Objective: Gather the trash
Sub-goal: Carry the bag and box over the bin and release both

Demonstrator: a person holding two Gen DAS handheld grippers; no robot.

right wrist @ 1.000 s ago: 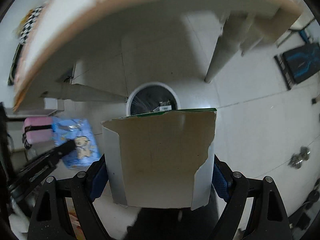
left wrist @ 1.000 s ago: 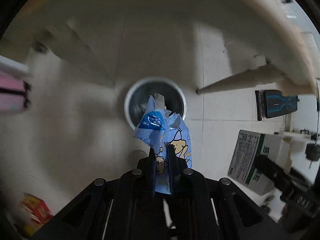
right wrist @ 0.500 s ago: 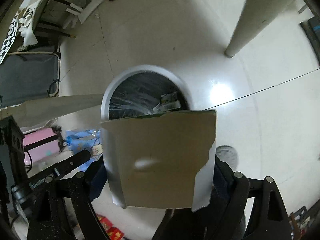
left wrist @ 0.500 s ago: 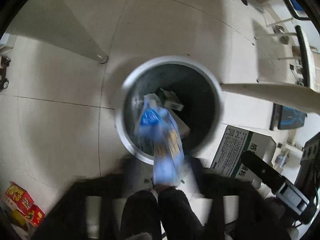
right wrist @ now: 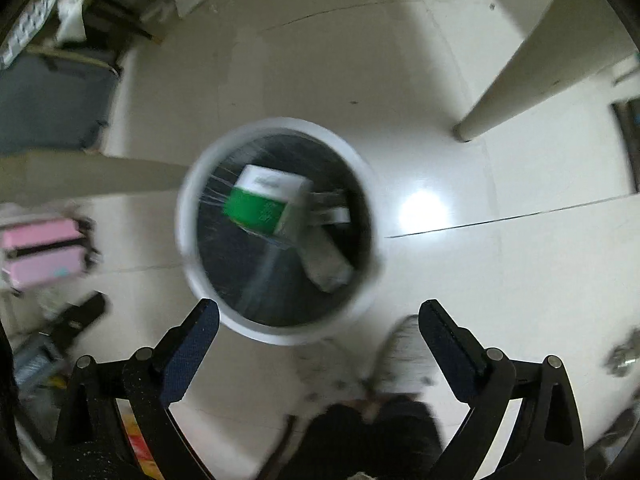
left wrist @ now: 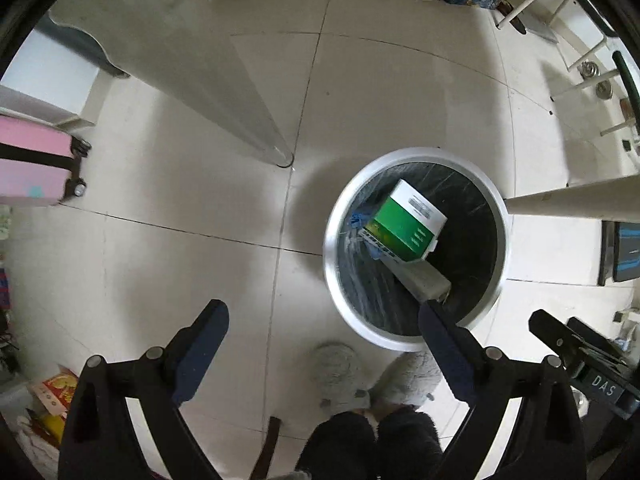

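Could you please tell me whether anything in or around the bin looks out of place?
Nothing stands out. The green box lies tilted inside the bin, over a blue wrapper and other trash, with nothing spilled on the floor beside it. Both grippers are empty, jaws opening.

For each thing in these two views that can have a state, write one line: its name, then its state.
Round white-rimmed trash bin: upright, uncovered, black-lined, holding trash.
Green-and-white cardboard box: inside the bin, tilted.
Blue plastic wrapper: in the bin, mostly under the box.
Left gripper: jaws opening, nothing between.
Right gripper: jaws opening, nothing between.
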